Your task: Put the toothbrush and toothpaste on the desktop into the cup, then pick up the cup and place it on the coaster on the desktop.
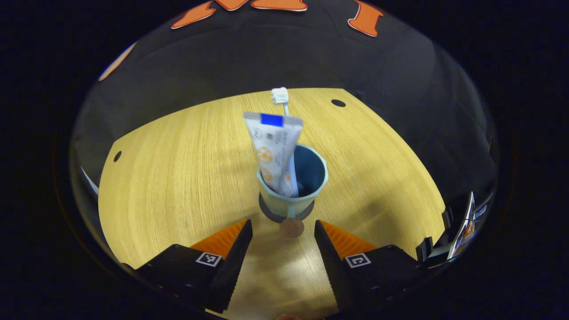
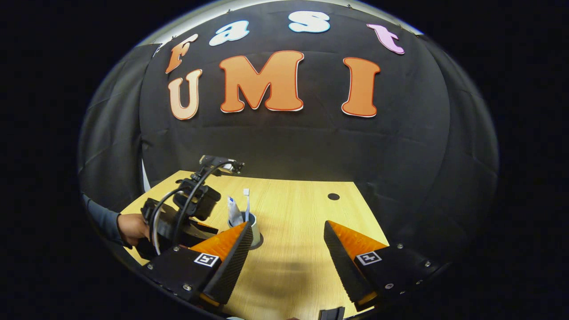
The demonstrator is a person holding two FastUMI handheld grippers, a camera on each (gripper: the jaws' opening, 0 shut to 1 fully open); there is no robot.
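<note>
Cup (image 1: pixel 293 186) sits on its coaster (image 1: pixel 284 216), toothpaste tube (image 1: pixel 275 149) and toothbrush (image 1: pixel 281 98) inside — so left gripper (image 1: pixel 283 240) and right gripper (image 2: pixel 284 249) hang spread, empty.

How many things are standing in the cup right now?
2: a toothpaste tube leaning on the near rim of the cup, and a toothbrush behind it, bristles up. Smaller items could be hidden inside.

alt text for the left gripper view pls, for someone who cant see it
A blue cup holding a toothpaste tube and a toothbrush stands on a dark round coaster on a light wooden desktop. The left gripper is open just in front of the cup, touching nothing.
</note>
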